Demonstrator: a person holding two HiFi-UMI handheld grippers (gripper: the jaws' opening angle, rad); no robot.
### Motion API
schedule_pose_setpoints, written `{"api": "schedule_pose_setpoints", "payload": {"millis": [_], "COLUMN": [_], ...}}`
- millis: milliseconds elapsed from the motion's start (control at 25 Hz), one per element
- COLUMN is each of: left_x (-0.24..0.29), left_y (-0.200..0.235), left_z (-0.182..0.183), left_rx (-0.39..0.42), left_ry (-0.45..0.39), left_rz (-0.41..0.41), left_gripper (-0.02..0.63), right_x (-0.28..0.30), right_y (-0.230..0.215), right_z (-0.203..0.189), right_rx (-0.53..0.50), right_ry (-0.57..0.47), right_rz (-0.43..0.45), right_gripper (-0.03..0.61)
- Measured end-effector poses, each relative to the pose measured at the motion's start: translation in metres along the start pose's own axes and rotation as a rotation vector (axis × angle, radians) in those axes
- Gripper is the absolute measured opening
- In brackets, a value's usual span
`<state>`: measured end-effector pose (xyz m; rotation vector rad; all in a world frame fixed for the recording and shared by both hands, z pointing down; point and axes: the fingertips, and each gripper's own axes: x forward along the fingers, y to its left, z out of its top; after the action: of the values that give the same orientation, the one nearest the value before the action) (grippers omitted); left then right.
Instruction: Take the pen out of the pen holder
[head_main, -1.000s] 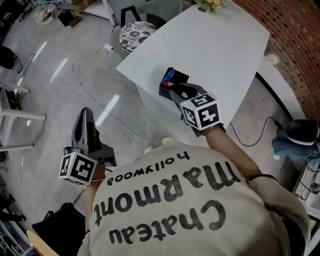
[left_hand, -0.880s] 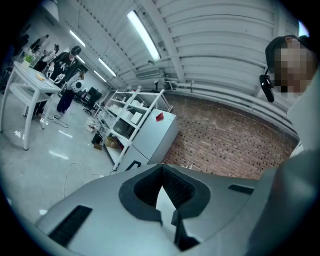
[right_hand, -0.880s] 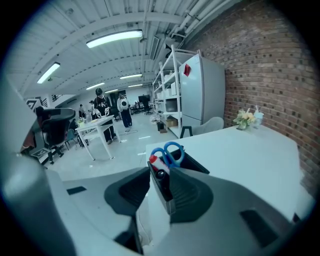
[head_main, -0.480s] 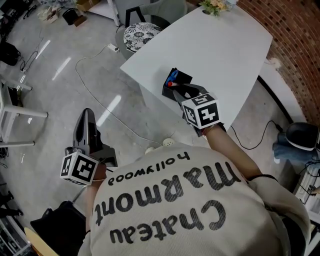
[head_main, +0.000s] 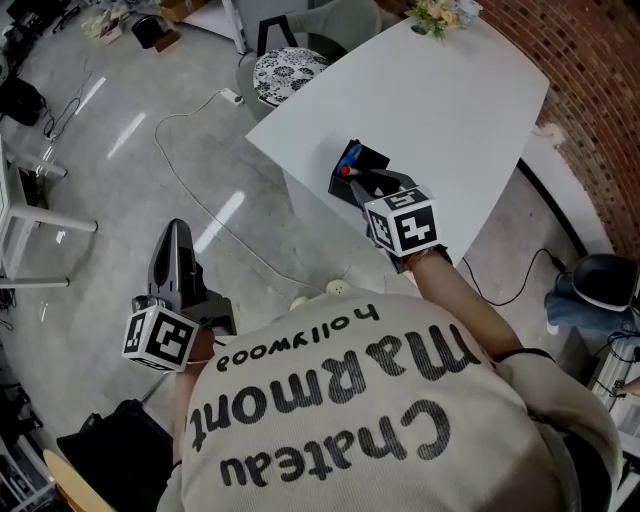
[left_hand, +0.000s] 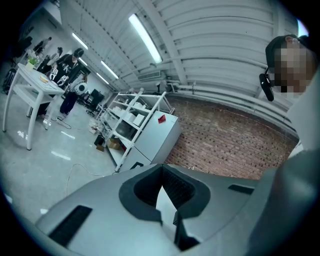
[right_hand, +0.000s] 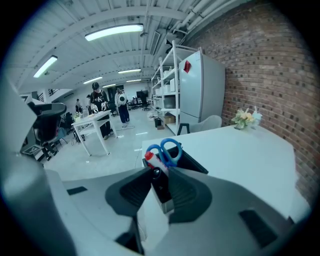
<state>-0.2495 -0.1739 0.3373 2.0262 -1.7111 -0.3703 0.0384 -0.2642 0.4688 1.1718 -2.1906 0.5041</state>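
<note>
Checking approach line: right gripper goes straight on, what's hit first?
Probably the dark pen already between the right gripper's jaws, which have just been closing; it stands in the black pen holder.

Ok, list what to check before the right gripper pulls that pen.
1. The pen sits between the right gripper jaws: ok.
2. Grip on pen: not ok; the jaws have just been closing but stand apart.
3. The scissors and red-capped pen are clear of the jaws: cannot tell, both crowd the pen.
4. The holder is upright on the table: ok.
5. The left gripper is out of the way: ok, shut, over the floor.
</note>
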Motion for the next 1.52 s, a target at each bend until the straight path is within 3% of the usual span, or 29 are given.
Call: {"api": "schedule_pose_setpoints", "payload": {"millis": [1520], "left_x": [0.004], "left_y": [-0.003], "left_z": [-0.011], "left_rx": [-0.005], "left_ry": [0.029], "left_rz": [-0.011], "left_gripper": [0.0], "right_x": [-0.008], "right_y": [-0.013], "right_z": [0.0], "right_rx": [0.056], "right_ry": [-0.048], "right_rz": [-0.026], "right_gripper": [0.091]}}
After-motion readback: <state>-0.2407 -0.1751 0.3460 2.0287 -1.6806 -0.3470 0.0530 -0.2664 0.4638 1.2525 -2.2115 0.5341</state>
